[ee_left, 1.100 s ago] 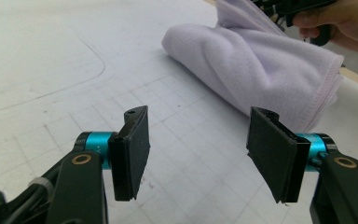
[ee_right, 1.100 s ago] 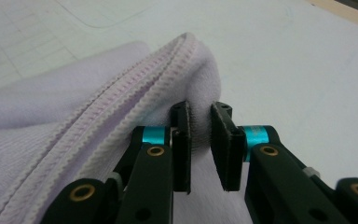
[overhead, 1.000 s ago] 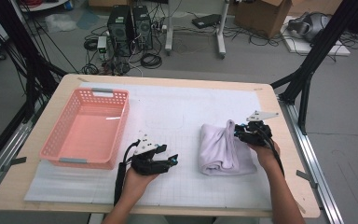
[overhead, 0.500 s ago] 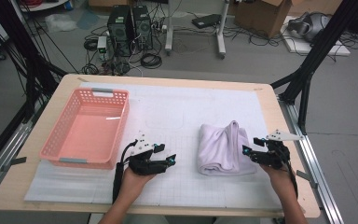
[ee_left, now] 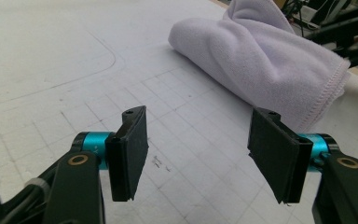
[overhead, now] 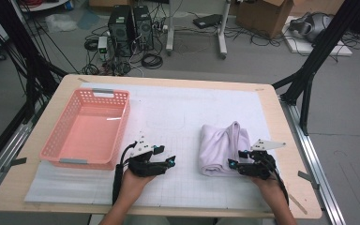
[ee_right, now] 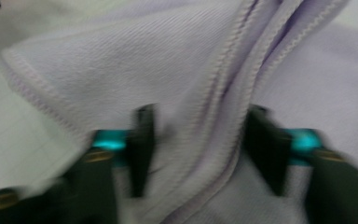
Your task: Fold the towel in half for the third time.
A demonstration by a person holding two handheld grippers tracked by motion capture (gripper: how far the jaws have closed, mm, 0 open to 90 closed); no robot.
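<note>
Towel (overhead: pixel 222 146), basket (overhead: pixel 87 130) on table (overhead: pixel 272 117)

The towel (overhead: pixel 220 147) at the centre right of the high view is pale lilac, with stitched hems of the same tint. The basket (overhead: pixel 58 152) at the left is salmon pink, its walls a lattice of small holes. The mat (overhead: pixel 178 103) under both is white, printed with a faint grey grid and a thin rounded outline at its middle. Around it, the table (overhead: pixel 272 108) shows a light wood rim. The left gripper (ee_left: pixel 193 154) has black jaws on turquoise collars with brass-coloured screws, and the right gripper (ee_right: pixel 198 149), at the bottom of its own view, shows the same black and turquoise.
</note>
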